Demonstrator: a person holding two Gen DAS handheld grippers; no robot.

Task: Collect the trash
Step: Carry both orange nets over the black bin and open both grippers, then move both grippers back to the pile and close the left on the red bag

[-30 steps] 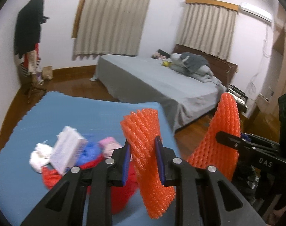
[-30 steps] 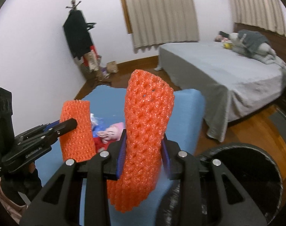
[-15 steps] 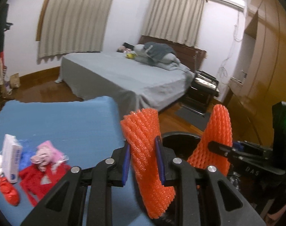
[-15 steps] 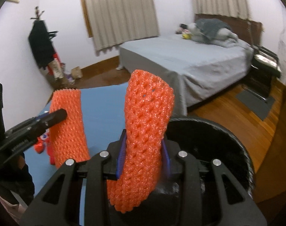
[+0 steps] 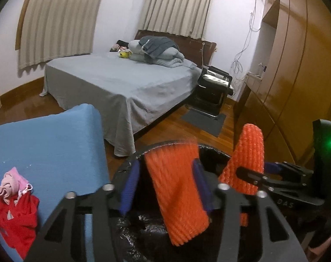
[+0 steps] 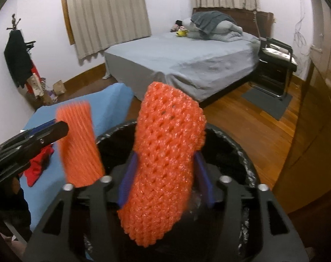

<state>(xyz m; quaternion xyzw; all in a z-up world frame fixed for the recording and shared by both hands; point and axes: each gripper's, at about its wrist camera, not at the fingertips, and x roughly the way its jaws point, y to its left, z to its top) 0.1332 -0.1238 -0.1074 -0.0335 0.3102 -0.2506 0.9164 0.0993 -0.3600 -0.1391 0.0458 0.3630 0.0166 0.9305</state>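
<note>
Left wrist view: a second ago the left gripper [image 5: 165,183] pinched its orange foam net [image 5: 176,194] tight above the blue mat [image 5: 45,144]; now it hangs over the black-lined bin [image 5: 211,150], its jaws are opening, and the blurred net sits loose between the blue pads, apparently slipping free. By my reading this is the drop, so this piece of trash is about to be collected. At the mat's near left edge a red cloth [image 5: 15,216] and a pink toy [image 5: 10,183] wait.

Right wrist view: the right gripper [image 6: 165,181] has likewise swung from over the mat to above the bin [image 6: 241,152]. Its jaws are opening too, with a second foam net [image 6: 165,163] standing between the pads, gaps showing on both sides. This view alone shows the coat stand [image 6: 17,50] by the far wall and the left gripper's net from the side, blurred at the bin's left rim. Only the left view shows the pink toy.
</note>
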